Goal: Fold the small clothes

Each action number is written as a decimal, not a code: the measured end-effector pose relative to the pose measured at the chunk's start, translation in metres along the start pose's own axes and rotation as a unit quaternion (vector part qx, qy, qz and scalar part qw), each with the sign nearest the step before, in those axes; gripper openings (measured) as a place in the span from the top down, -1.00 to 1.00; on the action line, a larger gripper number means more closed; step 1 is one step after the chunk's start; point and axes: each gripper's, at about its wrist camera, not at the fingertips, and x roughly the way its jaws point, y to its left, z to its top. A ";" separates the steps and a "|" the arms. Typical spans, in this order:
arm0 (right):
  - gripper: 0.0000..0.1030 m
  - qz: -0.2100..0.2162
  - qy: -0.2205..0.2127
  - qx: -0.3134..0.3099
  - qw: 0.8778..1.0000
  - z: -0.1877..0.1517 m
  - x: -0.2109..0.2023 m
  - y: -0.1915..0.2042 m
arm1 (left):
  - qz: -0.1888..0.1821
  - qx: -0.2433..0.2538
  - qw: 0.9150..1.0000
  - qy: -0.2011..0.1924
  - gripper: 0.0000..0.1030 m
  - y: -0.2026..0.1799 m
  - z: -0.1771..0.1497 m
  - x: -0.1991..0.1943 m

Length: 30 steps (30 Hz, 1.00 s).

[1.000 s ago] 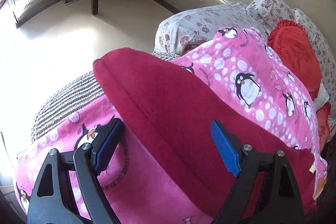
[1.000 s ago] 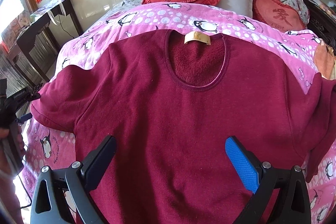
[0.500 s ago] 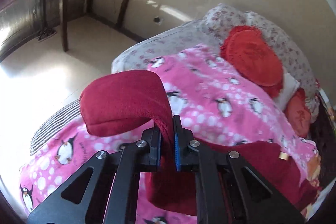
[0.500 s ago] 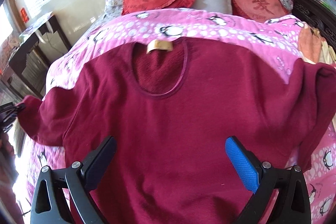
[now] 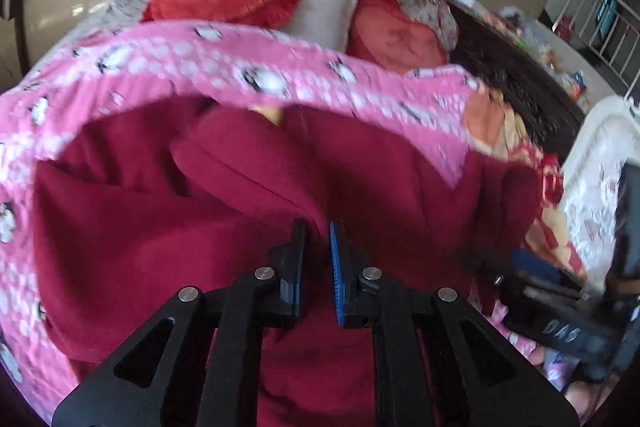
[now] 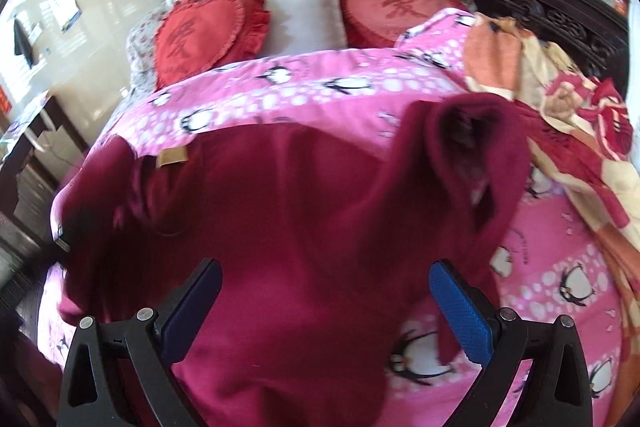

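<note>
A dark red long-sleeved shirt (image 6: 300, 207) lies flat on the bed with a tan neck label (image 6: 173, 157). My left gripper (image 5: 317, 231) is shut on the shirt's left sleeve (image 5: 240, 167), which it holds folded over the shirt's chest. My right gripper (image 6: 326, 279) is open above the lower body of the shirt, with nothing between its fingers. The right sleeve (image 6: 472, 147) lies bunched at the shirt's right side, its cuff opening showing. The right gripper's black body (image 5: 560, 307) shows blurred at the right of the left wrist view.
A pink penguin blanket (image 6: 560, 287) covers the bed. Two red heart cushions (image 6: 208, 35) and a white pillow (image 6: 308, 11) lie at the head. An orange patterned cloth (image 6: 560, 115) lies at the right, with dark carved wood (image 6: 560, 15) behind it. A dark table (image 6: 24, 131) stands at the left.
My left gripper closed on the left sleeve, lifted it and swung it rightward over the shirt's body. My right gripper stayed open and shifted right, toward the right sleeve.
</note>
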 end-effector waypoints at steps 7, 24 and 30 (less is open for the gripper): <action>-1.00 -0.003 -0.011 0.028 1.000 0.005 -0.008 -0.030 | -0.033 0.084 0.995 0.032 0.61 -0.022 -0.035 -0.019; -1.00 -0.028 -0.043 -0.072 0.996 0.014 0.014 0.015 | 0.174 -0.014 0.985 -0.009 -0.33 0.129 -0.057 -0.077; 0.01 0.002 0.010 -0.089 0.996 0.031 0.054 0.007 | 0.180 -0.017 0.983 -0.010 -0.33 0.128 -0.059 -0.069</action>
